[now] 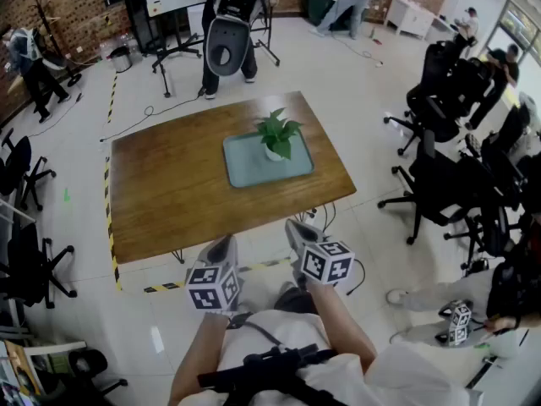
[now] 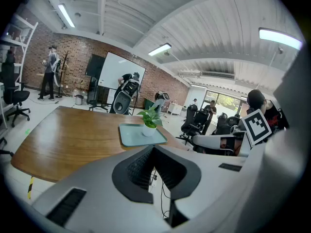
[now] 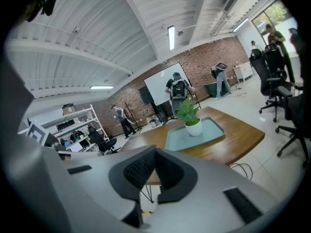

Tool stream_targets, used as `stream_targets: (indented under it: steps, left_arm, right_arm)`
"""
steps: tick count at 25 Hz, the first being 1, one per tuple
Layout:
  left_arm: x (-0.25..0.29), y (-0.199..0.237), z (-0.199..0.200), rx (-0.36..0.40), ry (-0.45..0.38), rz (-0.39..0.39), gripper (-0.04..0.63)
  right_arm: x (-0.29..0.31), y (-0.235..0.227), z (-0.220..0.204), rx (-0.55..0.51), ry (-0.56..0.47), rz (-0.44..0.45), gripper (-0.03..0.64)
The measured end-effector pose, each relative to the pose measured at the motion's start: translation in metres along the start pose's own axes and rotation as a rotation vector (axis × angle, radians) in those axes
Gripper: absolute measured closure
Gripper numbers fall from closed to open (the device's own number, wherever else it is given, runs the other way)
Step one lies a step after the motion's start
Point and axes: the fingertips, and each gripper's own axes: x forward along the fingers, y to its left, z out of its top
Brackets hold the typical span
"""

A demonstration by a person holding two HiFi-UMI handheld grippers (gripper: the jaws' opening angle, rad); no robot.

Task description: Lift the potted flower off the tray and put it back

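A small green plant in a white pot [image 1: 276, 138] stands upright on a pale teal tray [image 1: 254, 172], toward the far right of a wooden table [image 1: 169, 193]. Both grippers hang in front of the table's near edge, well short of the tray. My left gripper [image 1: 222, 248] and my right gripper [image 1: 297, 231] are shut and hold nothing. The left gripper view has the potted plant [image 2: 148, 118] on the tray [image 2: 138, 136] beyond the shut left gripper [image 2: 153, 147]. In the right gripper view the plant [image 3: 190, 114] and tray [image 3: 206, 132] lie beyond the shut right gripper [image 3: 155, 150].
Black office chairs [image 1: 439, 184] crowd the floor to the table's right, and more chairs [image 1: 25, 260] stand at the left. Yellow-black tape [image 1: 108, 218] marks the floor around the table. A seated person [image 1: 499, 299] is at the lower right. People and a whiteboard stand at the back.
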Motion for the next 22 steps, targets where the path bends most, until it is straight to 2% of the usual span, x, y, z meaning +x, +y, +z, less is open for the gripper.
stream_targets:
  steps: [5, 9, 15, 22]
  left_arm:
    - [-0.005, 0.007, -0.002, 0.003, -0.002, -0.011, 0.595]
    - [0.003, 0.001, 0.0, 0.006, 0.002, -0.035, 0.595]
    - [0.027, -0.002, 0.021, 0.026, -0.019, -0.057, 0.595]
    - [0.087, -0.004, 0.059, 0.082, -0.024, -0.058, 0.595]
  right_arm:
    - [-0.006, 0.005, -0.009, -0.008, -0.008, -0.027, 0.615]
    - [-0.014, -0.013, -0.008, 0.01, -0.023, -0.077, 0.615]
    - [-0.004, -0.036, 0.022, 0.021, -0.08, -0.105, 0.615]
    - [0.047, -0.087, 0.068, 0.029, -0.109, -0.107, 0.614]
